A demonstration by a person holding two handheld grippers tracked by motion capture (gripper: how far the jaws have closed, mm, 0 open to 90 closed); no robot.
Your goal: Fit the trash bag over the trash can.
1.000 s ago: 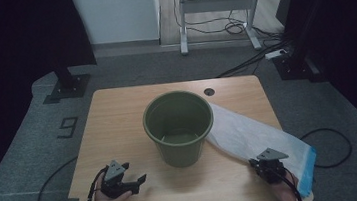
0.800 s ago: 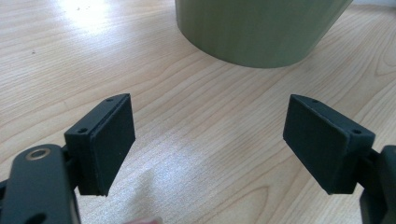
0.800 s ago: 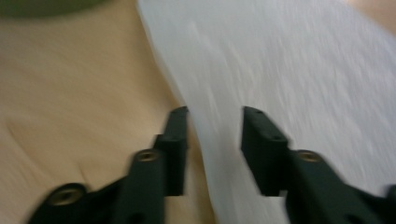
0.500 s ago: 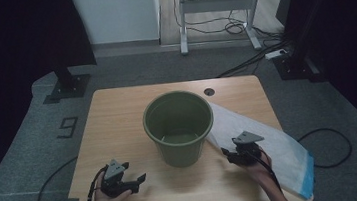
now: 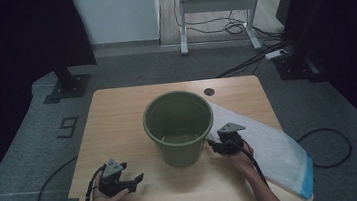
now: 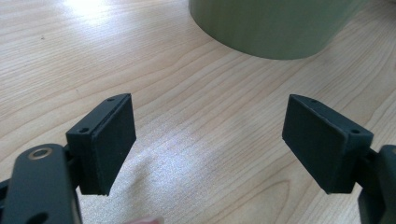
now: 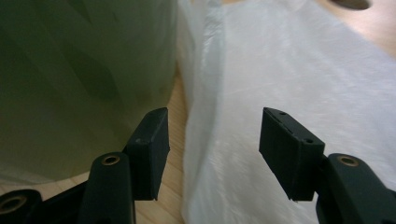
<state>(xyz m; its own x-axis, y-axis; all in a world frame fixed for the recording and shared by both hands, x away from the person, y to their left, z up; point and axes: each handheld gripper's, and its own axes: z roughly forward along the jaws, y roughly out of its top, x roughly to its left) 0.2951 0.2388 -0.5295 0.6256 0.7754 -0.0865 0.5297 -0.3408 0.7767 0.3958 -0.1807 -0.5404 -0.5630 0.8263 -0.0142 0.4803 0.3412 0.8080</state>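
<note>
A green bucket [image 5: 179,128] stands upright mid-table, nothing visible inside it. To its right lies a flat white plastic bag [image 5: 271,143] with a blue end. My right gripper [image 5: 215,145] sits beside the bucket's right wall, over the bag's near edge. In the right gripper view its jaws [image 7: 212,123] stand apart, bucket [image 7: 79,70] at left and bag [image 7: 289,60] beneath and ahead. They opened wide and have just been closing a little, the pads pressing on nothing. My left gripper [image 5: 134,180] rests open at the table's front left, pointing at the bucket [image 6: 275,23], with bare wood between its jaws [image 6: 208,121].
The wooden table [image 5: 118,117] has a cable hole [image 5: 209,91] at the back right. The bag's blue end [image 5: 305,177] overhangs the front right corner. Cables trail from both grippers to the floor. A desk frame [image 5: 217,6] and a black stand base [image 5: 67,87] are beyond the table.
My right gripper left the bag's front right corner and moved left along it to the bucket's side, its jaws going from shut to open. The left gripper stayed put.
</note>
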